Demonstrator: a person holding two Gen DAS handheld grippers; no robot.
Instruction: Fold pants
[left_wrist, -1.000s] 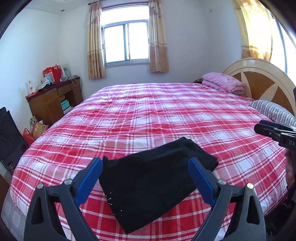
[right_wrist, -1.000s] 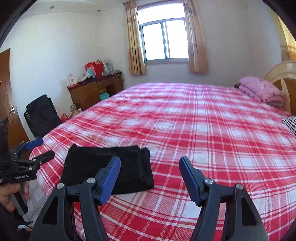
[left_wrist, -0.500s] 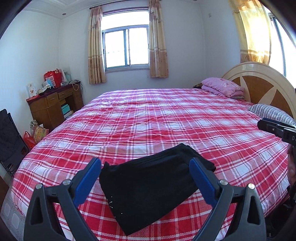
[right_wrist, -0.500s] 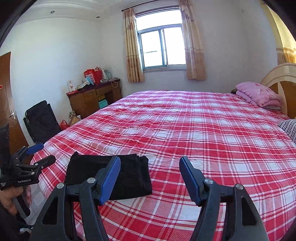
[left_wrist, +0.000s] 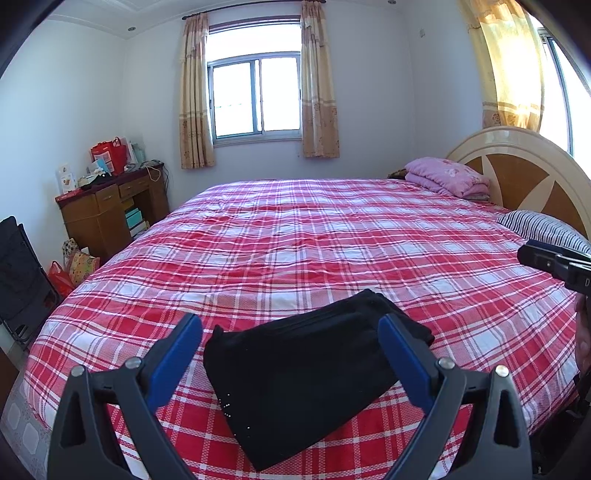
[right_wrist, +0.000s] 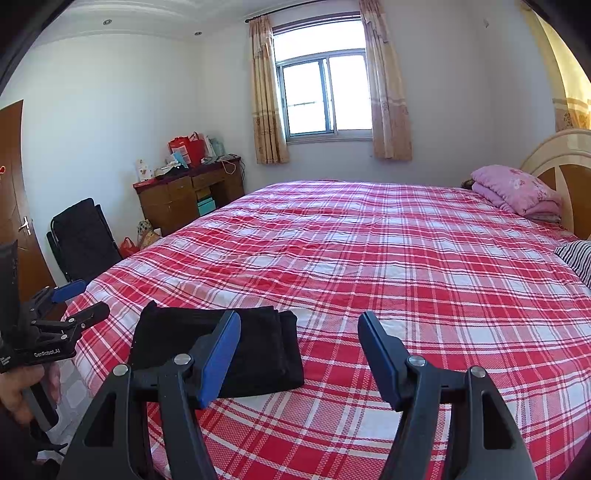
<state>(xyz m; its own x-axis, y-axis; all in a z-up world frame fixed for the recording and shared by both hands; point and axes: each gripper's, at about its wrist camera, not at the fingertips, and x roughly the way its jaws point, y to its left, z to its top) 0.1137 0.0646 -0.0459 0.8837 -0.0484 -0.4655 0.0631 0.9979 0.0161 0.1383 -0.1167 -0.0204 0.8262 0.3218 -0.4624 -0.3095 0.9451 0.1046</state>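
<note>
The pants (left_wrist: 310, 384) lie folded into a compact black rectangle on the bed (left_wrist: 332, 236), near its foot-side edge, resting flat on the red-and-white plaid cover. In the right wrist view the same bundle (right_wrist: 218, 350) sits left of centre, its layered fold edges facing right.

Left gripper (left_wrist: 290, 332): jaws spread wide, holding nothing. It hovers above the bed edge — the pants appear between its blue fingers (left_wrist: 177, 354) but are not touched. In the right wrist view this gripper (right_wrist: 79, 302) appears at the far left, off the bed's corner, gripped by a hand (right_wrist: 22, 391).

Right gripper (right_wrist: 299, 332): jaws likewise spread wide, empty. It points at bare plaid just right of the pants; its left finger (right_wrist: 218, 365) overlaps the bundle in view only. From the left wrist view its tip (left_wrist: 554, 258) shows at the right edge.

Surroundings: a pink blanket (left_wrist: 447, 175) folded at the headboard (left_wrist: 517, 173), a striped pillow (left_wrist: 543, 229) beside it, a wooden desk (left_wrist: 107, 210) by the left wall, and a window (left_wrist: 255, 96) with curtains.
</note>
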